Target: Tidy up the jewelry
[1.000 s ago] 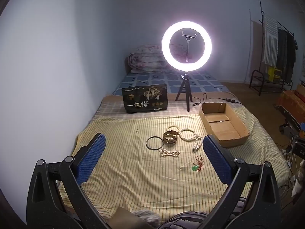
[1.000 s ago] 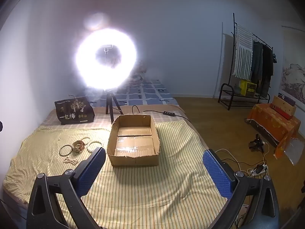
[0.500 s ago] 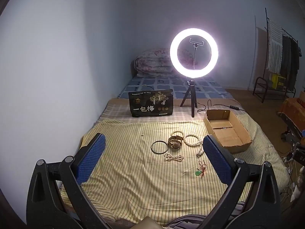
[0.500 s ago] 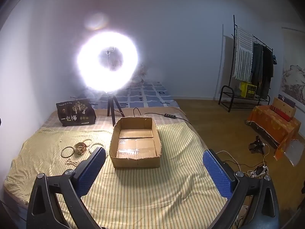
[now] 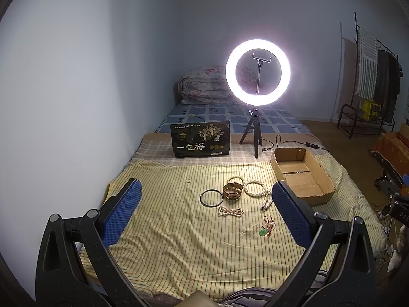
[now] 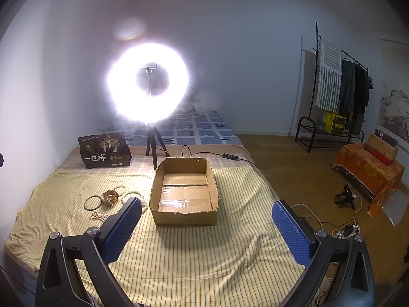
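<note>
Both tongs hang above a bed covered by a yellow striped sheet [image 5: 179,230], each spread wide and holding nothing. The left tongs [image 5: 206,208] frame the jewelry, which lies loose on the sheet: a dark bangle [image 5: 211,198], a gold watch [image 5: 232,192] just beside it at 3 o'clock, a white beaded necklace [image 5: 255,188] further toward 3 o'clock, a short string of pale beads [image 5: 230,212] at 6 o'clock from the watch, and a green pendant on red cord [image 5: 265,229] toward 4 o'clock, apart from the rest. A tiny pale bead [image 5: 189,181] sits alone at 10 o'clock from the bangle.

The right tongs [image 6: 206,216] face an open cardboard box [image 6: 185,216], with the jewelry at 9 o'clock of it. Behind the box stand a lit ring light on a tripod [image 6: 148,87] and a black printed bag [image 6: 104,151].
</note>
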The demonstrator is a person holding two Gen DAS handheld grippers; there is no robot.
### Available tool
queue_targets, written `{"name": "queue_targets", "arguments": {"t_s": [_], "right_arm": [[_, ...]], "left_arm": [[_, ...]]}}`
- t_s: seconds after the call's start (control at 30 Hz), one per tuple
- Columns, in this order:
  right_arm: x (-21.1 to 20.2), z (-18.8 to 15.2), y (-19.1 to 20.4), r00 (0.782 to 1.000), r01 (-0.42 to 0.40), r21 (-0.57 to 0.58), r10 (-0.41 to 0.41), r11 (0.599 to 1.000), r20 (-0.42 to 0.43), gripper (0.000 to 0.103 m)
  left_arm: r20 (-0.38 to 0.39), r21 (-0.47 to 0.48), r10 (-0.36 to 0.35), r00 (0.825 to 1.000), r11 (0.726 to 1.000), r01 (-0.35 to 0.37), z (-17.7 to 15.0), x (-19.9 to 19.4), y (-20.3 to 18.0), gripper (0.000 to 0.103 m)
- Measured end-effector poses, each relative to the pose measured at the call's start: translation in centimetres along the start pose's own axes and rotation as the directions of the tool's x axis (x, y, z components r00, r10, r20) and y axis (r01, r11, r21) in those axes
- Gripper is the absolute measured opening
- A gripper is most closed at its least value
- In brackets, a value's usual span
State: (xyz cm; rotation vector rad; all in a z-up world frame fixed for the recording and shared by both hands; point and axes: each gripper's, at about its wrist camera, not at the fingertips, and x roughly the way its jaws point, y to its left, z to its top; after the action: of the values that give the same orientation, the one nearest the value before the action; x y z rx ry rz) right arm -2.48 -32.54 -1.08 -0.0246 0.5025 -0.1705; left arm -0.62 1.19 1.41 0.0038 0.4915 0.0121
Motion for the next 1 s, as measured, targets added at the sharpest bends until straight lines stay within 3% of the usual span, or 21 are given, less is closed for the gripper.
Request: {"name": "queue_targets", "arguments": {"t_s": [1.0], "right_arm": [[-0.15,-0.06,-0.08,1.000,-0.002,0.005,0.002,1.000,0.000,0.103]], "left_arm": [[0.006,-0.005,-0.004,1.000,1.000,0.004,0.23,-0.20,0.34,0.103]]}}
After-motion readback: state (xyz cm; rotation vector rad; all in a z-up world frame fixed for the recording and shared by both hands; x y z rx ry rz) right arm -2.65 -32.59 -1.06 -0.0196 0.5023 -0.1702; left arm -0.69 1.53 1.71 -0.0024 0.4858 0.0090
